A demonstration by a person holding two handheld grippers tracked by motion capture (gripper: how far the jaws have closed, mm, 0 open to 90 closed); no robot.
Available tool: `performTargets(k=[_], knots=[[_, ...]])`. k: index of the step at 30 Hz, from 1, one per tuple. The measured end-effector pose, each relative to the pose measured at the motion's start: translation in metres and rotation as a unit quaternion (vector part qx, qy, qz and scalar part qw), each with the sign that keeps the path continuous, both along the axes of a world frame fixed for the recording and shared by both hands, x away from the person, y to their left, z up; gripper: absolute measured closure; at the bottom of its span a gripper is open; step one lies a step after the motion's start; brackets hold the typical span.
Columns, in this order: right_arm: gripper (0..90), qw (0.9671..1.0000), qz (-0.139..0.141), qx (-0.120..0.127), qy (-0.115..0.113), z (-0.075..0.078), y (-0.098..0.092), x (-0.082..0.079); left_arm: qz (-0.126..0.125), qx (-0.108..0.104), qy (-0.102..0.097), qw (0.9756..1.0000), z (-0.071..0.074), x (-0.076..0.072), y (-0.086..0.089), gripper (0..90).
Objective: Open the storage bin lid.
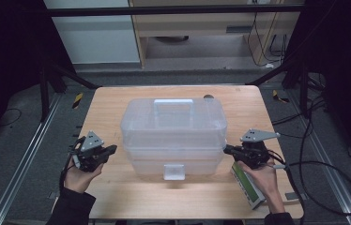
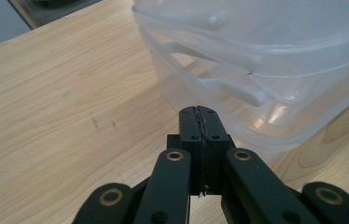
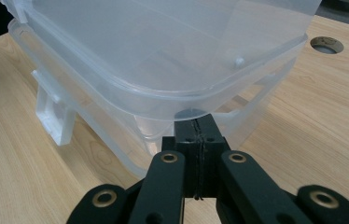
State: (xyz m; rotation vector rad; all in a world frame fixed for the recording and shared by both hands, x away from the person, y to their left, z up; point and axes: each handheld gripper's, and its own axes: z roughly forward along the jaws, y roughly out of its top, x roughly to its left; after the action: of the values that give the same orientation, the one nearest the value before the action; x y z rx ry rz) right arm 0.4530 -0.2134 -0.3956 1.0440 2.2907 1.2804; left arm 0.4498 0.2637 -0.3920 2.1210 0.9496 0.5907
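A clear plastic storage box [image 1: 173, 136] with a lid, a top handle [image 1: 173, 108] and a front latch [image 1: 174, 171] stands in the middle of the wooden table [image 1: 117, 197]. My left gripper [image 1: 114, 149] is shut and empty, pointing at the box's left side a short way off. In the left gripper view its closed jaws [image 2: 198, 112] sit just short of the box wall [image 2: 256, 84]. My right gripper [image 1: 226, 149] is shut too, its tip at the box's right side under the lid's rim [image 3: 172, 105]. Whether it touches the box I cannot tell.
A green and white flat device [image 1: 248, 185] lies on the table under the right hand, near the front right corner. A round hole [image 3: 326, 45] is cut in the tabletop behind the box. Cables [image 1: 324, 164] trail over the floor at the right.
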Motion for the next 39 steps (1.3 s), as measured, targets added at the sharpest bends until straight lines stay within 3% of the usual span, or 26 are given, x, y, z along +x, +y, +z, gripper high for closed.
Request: performTargets(k=[4,16,39], knots=[[90.0,1.0,0.0,0.0,0.0,0.0,0.0,0.0,-0.02,-0.007,0.0,0.9998,-0.001,-0.001,-0.009,89.7],[90.0,1.0,-0.002,0.003,-0.002,0.001,0.0,0.0,-0.037,-0.034,-0.012,0.9987,0.003,0.001,-0.017,89.7],[90.0,0.9995,-0.006,0.017,-0.024,0.016,-0.001,0.006,-0.028,-0.041,-0.038,0.998,0.017,0.01,-0.019,89.7]])
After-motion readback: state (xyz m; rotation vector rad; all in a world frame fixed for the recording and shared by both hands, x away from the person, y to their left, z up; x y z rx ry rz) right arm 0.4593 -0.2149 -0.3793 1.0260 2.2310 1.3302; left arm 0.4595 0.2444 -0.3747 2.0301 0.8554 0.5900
